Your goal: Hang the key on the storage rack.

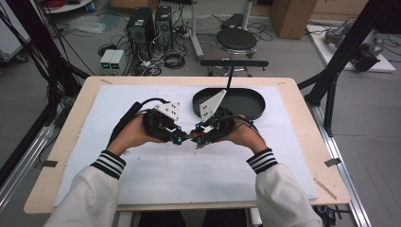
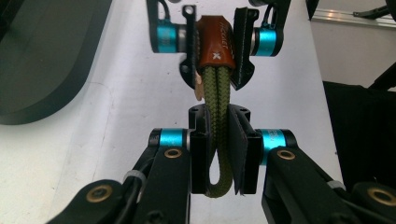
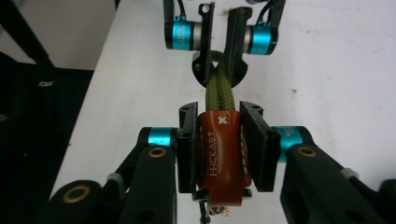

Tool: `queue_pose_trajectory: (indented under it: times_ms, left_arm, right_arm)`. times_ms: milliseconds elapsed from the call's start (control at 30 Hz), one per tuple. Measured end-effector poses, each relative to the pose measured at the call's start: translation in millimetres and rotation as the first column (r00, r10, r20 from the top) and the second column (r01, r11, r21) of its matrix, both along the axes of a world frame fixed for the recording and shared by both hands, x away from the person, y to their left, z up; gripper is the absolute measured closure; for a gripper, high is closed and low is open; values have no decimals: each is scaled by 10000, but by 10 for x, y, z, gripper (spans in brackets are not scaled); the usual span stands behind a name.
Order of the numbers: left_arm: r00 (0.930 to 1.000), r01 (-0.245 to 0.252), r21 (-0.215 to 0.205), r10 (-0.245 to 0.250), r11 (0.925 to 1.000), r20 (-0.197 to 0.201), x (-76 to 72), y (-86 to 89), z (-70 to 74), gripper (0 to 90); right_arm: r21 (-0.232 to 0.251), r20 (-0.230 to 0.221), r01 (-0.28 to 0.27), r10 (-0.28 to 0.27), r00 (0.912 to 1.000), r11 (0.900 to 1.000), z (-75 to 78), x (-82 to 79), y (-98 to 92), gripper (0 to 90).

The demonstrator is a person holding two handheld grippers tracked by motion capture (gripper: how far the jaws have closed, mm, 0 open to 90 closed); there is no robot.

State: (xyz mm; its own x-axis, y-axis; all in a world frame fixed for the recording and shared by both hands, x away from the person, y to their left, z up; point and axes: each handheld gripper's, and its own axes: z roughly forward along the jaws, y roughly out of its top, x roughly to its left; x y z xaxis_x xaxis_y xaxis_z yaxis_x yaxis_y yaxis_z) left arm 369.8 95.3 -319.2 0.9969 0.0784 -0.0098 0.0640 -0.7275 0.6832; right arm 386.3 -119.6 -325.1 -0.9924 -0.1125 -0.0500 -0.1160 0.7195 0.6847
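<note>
A person's two hands met over the middle of the desk (image 1: pixel 302 156), which was covered by a white mat (image 1: pixel 189 170). On the left, the left hand (image 1: pixel 130 135) held the left gripper (image 1: pixel 178 137), its tip pointing right toward the other. In the left gripper view its jaws were closed on the looped end of an olive-green braided cord (image 2: pixel 218 140), the two strands running side by side between the pads and the bend of the loop showing just below them. The cord ran straight across the short gap to a brown leather sleeve (image 3: pixel 222 154) stamped with a white cross and lettering. The right gripper (image 1: pixel 197 137), held by the right hand (image 1: pixel 243 135), had its jaws clamped on that sleeve, one pad on each flat side, as the right gripper view showed. The cord and sleeve hung between the two tips, just above the mat, near the desk's centre. Behind the right hand, toward the far right of the mat, lay a black oval tray (image 1: pixel 250 101). Beyond the desk, on the floor, stood a round black stool (image 1: pixel 236 40).
</note>
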Motion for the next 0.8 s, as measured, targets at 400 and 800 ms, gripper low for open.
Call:
queue_pose_trajectory:
  times_ms: [400, 800]
  left_arm:
    - [9997, 156, -400, -147, 9991, 219, -9, 23, -39, 765]
    - [9779, -1218, -2658, 1615, 9563, 1329, -36, 271, -57, 18]
  right_arm:
    - [-190, 66, -36, 37, 10000, 9998, 4, -17, -7, 729]
    - [754, 147, 956, -969, 9952, 9926, 106, 28, -250, 728]
